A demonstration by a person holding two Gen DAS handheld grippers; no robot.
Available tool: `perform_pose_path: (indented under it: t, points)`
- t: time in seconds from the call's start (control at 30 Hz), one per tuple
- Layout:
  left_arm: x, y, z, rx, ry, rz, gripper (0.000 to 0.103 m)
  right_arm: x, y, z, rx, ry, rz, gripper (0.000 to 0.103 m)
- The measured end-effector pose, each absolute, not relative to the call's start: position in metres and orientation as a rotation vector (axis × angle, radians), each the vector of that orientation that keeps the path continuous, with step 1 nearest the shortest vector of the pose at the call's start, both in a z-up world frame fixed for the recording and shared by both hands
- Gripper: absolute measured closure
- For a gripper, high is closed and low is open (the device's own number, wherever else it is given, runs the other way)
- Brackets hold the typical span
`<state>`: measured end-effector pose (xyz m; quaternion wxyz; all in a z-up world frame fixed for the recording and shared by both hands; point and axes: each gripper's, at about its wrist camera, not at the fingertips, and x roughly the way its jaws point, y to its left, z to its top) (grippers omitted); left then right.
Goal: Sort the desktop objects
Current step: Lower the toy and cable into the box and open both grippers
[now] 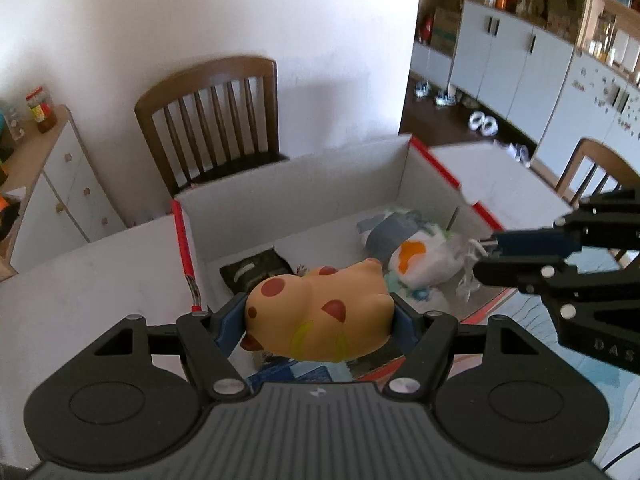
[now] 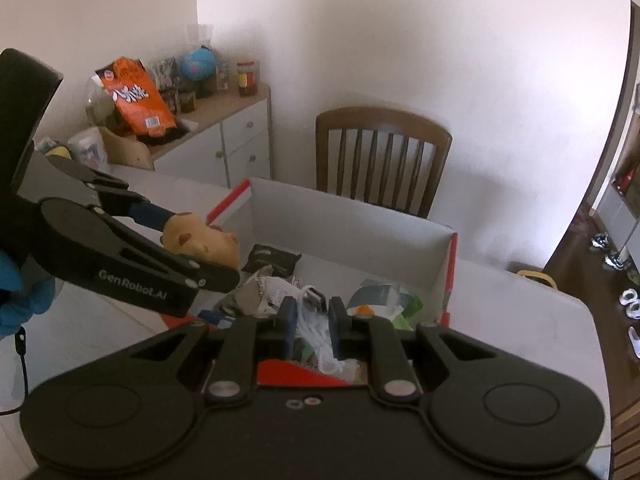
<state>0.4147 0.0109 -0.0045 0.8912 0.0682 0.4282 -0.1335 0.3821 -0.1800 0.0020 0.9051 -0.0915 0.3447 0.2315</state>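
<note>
Right now the left gripper (image 1: 318, 316) has its blue pads pressed against both flanks of a tan squishy toy animal with reddish spots (image 1: 320, 308), holding it above the near edge of the open cardboard box (image 1: 296, 184). Off to its right, the right gripper (image 2: 313, 326) is closed on a white cord or cable bundle (image 2: 320, 344), which hangs from between its pads over the box's near right part. Both loads look ready to go in, so the sensible thing is to bring each one lower over the box interior before letting go, keeping the two grippers apart so they do not knock, and releasing the toy where the floor is bare rather than on top of the pile. The dangling cord should clear the red-trimmed box wall before the pads part, or it may drape over the rim. Inside the box already lie a dark flat pouch (image 1: 256, 270) toward the left, a white bag with an orange patch (image 1: 420, 260), and some grey-blue packaging (image 1: 390, 228) behind it. The box sits on a white table (image 1: 80, 280).
</note>
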Motion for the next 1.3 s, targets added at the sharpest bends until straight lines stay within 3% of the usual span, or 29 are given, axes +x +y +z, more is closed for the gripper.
perform_pose_path:
  t: [0.37,0.77,1.23,1.3]
  points:
    - [0.446,-0.001,-0.038,0.195,0.984,-0.314,0.031,0.425,-0.175,-0.038,-0.111,0.856,0.443,0.087]
    - [0.470,-0.007,-0.070,0.254,1.105,-0.313,0.031,0.443,-0.174,-0.050,-0.073,0.894,0.432,0.087]
    - [0.473,-0.008,-0.074,0.225,1.150,-0.333,0.029,0.436,-0.185,-0.055,-0.053,0.932,0.448,0.061]
    - [0.472,-0.007,-0.072,0.222,1.151,-0.319,0.023,0.434,-0.188,-0.053,-0.046,0.930,0.449,0.057]
